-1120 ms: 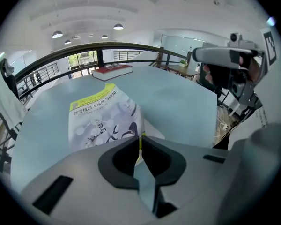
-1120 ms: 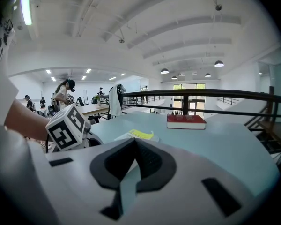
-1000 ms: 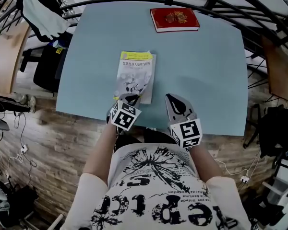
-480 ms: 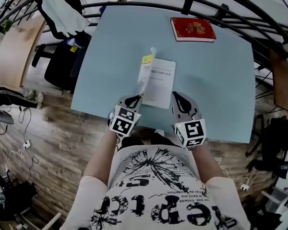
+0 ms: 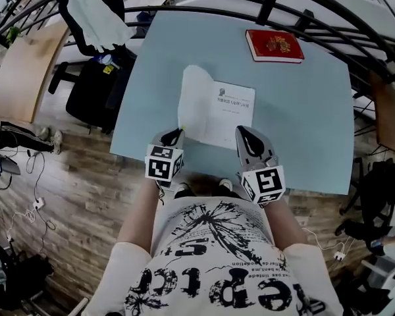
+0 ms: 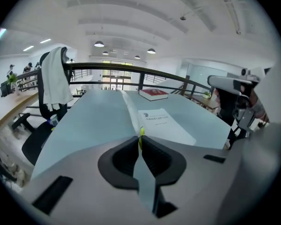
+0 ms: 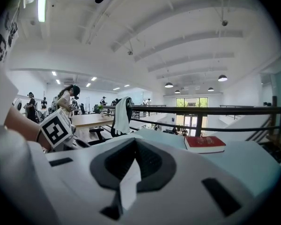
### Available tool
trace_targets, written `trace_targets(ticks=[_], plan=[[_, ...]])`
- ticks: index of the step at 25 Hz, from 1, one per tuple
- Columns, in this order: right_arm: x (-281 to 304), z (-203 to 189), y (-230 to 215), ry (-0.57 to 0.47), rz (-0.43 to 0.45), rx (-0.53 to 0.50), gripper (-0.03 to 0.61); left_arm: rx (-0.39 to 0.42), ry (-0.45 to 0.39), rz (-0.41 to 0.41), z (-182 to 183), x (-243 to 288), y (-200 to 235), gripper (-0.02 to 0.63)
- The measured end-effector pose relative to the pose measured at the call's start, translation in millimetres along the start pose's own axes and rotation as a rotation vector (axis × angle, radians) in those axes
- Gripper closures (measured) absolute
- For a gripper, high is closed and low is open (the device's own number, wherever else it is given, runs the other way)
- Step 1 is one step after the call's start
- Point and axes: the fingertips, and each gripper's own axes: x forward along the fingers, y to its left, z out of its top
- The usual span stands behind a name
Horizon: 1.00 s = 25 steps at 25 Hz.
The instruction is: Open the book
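Pale blue rectangular table (image 5: 303, 110) on a wood-plank floor (image 5: 72, 176), bounded on the far side by a curved black metal railing (image 5: 250, 12). Bright open hall with ceiling lamps beyond.

At the left gripper (image 5: 177, 132), jaws almost together and just starting to part, with the lower edge of the pale front cover (image 5: 196, 101) between them and a pad on each face. Yellow sliver of that cover showing right at the jaw tips in the left gripper view. Cover raised off the pages, roughly upright, curling at its far end.

Under it, the thin paperback book (image 5: 234, 114), flat on the near middle of the table, white title page up with a few lines of dark print near the top.

At the right gripper (image 5: 242, 131), jaws closed on each other with nothing clamped. Tip right at the book's near right corner; contact impossible to judge.

Further out, a red hardback book (image 5: 274, 46) near the table's far right corner, well apart from the paperback. Left of the table, a black office chair (image 5: 95, 78) with a white garment (image 5: 95, 18) draped over its back.
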Motion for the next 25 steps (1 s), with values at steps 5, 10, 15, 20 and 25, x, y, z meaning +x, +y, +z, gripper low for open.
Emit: trace_targets(ticks=[5,10,15,20,25], plan=[[9,4,20,0.002,-0.006,-0.014,0.566,-0.077,0.040,-0.008,-20,4,34,0.574],[17,2,34,0.012,-0.022,-0.004,0.566,-0.181,0.108,-0.039,-49,21,59,0.561],[21,-2,49,0.027,-0.027,-0.006,0.566,-0.226,0.211,-0.046,-75,44,73,0.545],[19,-5,57,0.038,-0.040,-0.013,0.566,-0.296,0.291,-0.050,-90,57,77,0.538],[19,-6,56,0.036,-0.066,0.008,0.566,-0.286,0.351,-0.038,-91,59,76,0.537]])
